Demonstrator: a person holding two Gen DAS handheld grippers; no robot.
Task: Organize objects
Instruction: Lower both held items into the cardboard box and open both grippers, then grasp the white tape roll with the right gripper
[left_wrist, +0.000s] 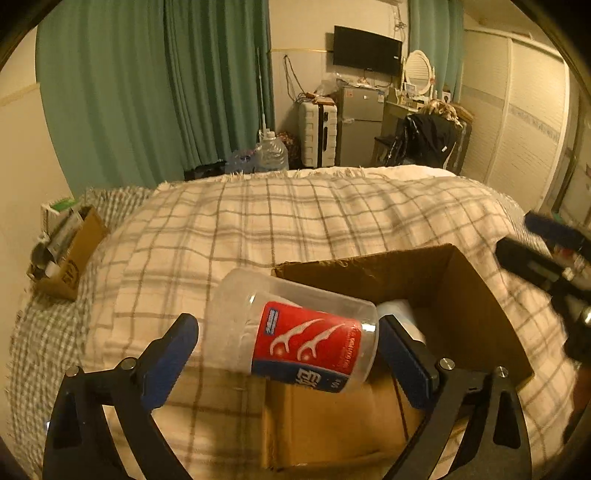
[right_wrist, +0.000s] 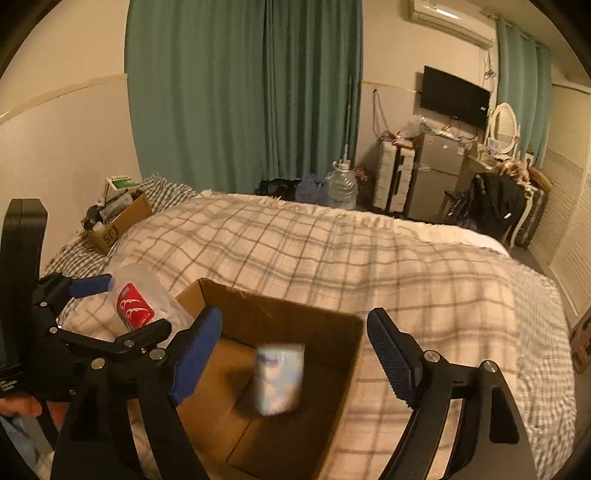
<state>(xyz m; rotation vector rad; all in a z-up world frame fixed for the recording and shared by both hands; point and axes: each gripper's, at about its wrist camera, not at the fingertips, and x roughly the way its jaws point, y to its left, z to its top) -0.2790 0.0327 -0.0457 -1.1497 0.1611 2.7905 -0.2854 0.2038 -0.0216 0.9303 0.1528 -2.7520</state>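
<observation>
My left gripper (left_wrist: 288, 332) is shut on a clear plastic jar with a red and blue label (left_wrist: 295, 332), held on its side just over the left rim of an open cardboard box (left_wrist: 465, 295) on the bed. The jar (right_wrist: 136, 306) and left gripper (right_wrist: 122, 306) also show in the right wrist view. My right gripper (right_wrist: 295, 336) is open and empty above the box (right_wrist: 343, 354). A white and blue container (right_wrist: 279, 376), blurred, is inside the box under it. Its white top (left_wrist: 397, 308) peeks out behind the jar.
The box sits on a plaid blanket (right_wrist: 332, 251) covering the bed. A smaller cardboard box (left_wrist: 70, 254) full of items stands at the bed's far left corner. Beyond the bed are green curtains, a water jug (left_wrist: 271, 151), a suitcase, a small fridge and a chair.
</observation>
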